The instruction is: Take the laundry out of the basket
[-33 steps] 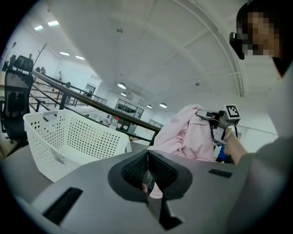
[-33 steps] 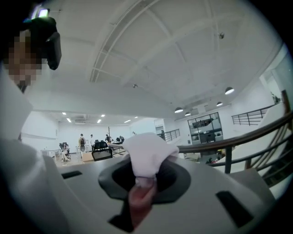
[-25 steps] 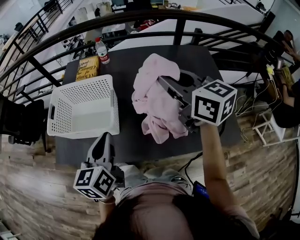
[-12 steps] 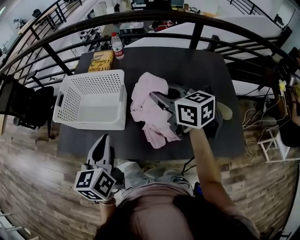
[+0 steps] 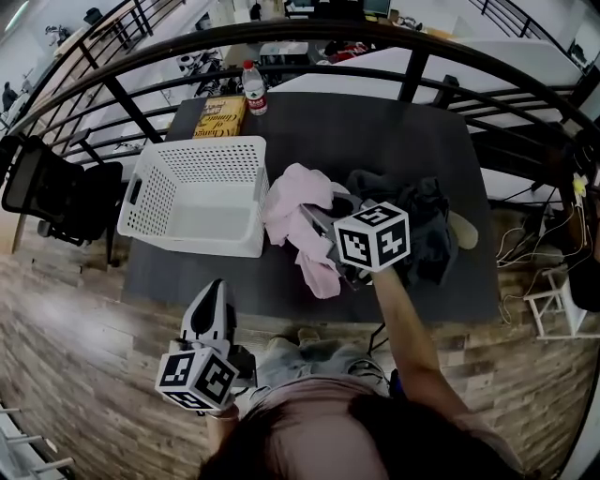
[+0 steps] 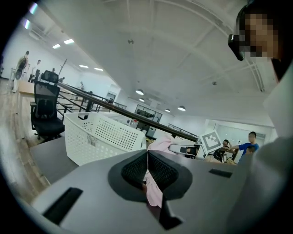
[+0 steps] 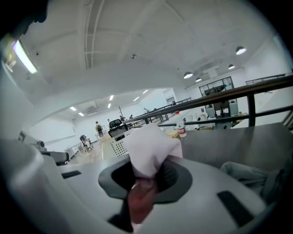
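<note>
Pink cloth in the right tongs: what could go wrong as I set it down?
1. The pink cloth hangs right beside the basket; a fold may drape over its rim.
2. It is bunched deep between the right tongs, so it might cling when they open.
3. Its lower tail points toward the front edge of the table and might slip off.

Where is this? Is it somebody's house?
Probably not a house: it looks like a big open office or workshop. There is a black metal railing, an office chair, and rows of ceiling lights.
</note>
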`<state>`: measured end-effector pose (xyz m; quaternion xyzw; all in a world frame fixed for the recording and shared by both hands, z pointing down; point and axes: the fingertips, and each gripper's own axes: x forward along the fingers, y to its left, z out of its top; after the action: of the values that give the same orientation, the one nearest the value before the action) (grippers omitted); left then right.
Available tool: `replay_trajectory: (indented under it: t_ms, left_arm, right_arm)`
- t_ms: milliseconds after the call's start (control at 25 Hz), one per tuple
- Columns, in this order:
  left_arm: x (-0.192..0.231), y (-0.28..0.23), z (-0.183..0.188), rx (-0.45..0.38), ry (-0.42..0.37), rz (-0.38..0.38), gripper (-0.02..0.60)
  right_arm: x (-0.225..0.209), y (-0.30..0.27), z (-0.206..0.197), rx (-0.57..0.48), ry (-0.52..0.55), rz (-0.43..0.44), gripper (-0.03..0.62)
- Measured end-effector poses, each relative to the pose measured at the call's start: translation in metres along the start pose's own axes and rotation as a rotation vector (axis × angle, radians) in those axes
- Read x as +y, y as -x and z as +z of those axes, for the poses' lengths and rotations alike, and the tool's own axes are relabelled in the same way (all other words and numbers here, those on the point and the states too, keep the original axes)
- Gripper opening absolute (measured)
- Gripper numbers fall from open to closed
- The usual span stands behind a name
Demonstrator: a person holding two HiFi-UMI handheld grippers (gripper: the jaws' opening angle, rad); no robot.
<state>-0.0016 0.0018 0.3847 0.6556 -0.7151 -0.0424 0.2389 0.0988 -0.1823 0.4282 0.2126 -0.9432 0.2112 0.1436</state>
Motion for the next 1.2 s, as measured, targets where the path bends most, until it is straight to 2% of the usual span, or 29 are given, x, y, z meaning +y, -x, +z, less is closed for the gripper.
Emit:
replay_trajectory:
  t_ms: [200,360,480,800,1200]
  left_arm:
    - [0.004,0.004,-0.012,0.035,0.007,0.008,-0.002]
    - [-0.001,-0.001,-0.022,0.067,0.003,-0.022,-0.002]
    - [-0.005,-0.003,-0.025,0.081,-0.002,-0.047,-0.002]
    - [-0.014,-0.004,-0.031,0.118,-0.02,-0.106,-0.002]
    - [-0.02,0.032,-0.038,0.136,-0.037,-0.164,-0.002]
  right_arm:
    - [-0.005,-0.007,-0.026,0.056,0.07,-0.093,0.095]
    - [-0.009,-0.002,-0.034,0.059,0.091,-0.142,0.123]
    - [-0.011,0.004,-0.035,0.055,0.09,-0.163,0.149]
    - [-0.013,0.027,-0.041,0.045,0.071,-0.224,0.158]
    - [0.01,0.066,-0.063,0.045,0.047,-0.302,0.167]
